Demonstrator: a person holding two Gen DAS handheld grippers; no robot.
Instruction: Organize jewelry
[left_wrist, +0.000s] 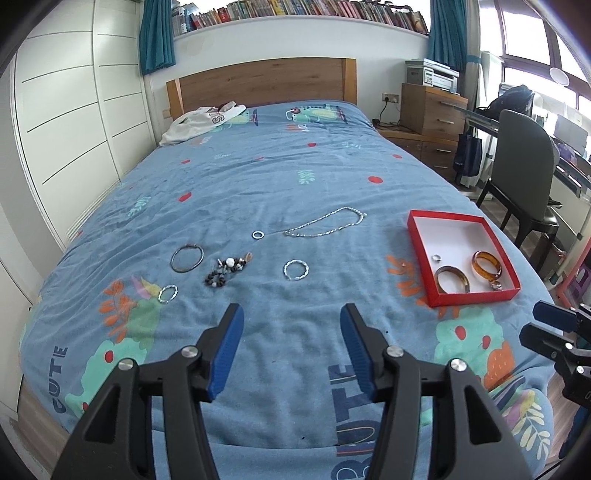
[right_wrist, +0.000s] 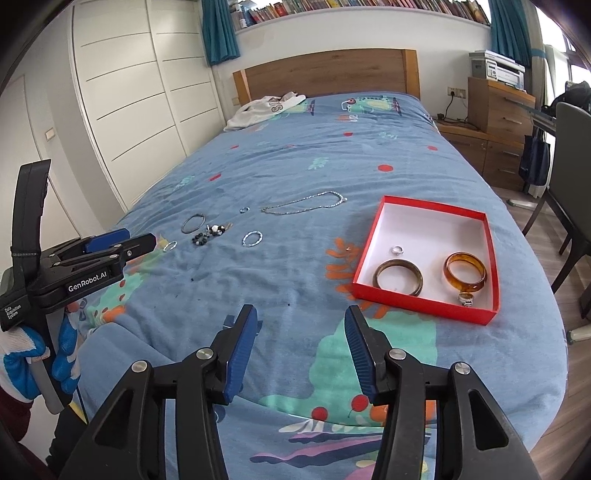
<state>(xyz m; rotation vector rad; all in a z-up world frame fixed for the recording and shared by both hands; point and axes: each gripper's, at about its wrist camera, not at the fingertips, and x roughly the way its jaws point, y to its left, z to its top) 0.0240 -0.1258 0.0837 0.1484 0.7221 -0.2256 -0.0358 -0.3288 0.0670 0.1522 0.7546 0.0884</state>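
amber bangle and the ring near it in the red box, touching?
Cannot tell. In the right wrist view the amber bangle and ring meet or overlap with no visible gap, but overlap alone doesn't prove contact.

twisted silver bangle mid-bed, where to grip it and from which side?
Take the twisted bangle by its near rim, one finger inside the loop and one outside, coming down from above. It lies flat on the soft cover, so there is no edge to pinch from the side. It sits clear of the bead bracelet. The left gripper is probably better placed: open, empty, the bangle just beyond its fingertips.
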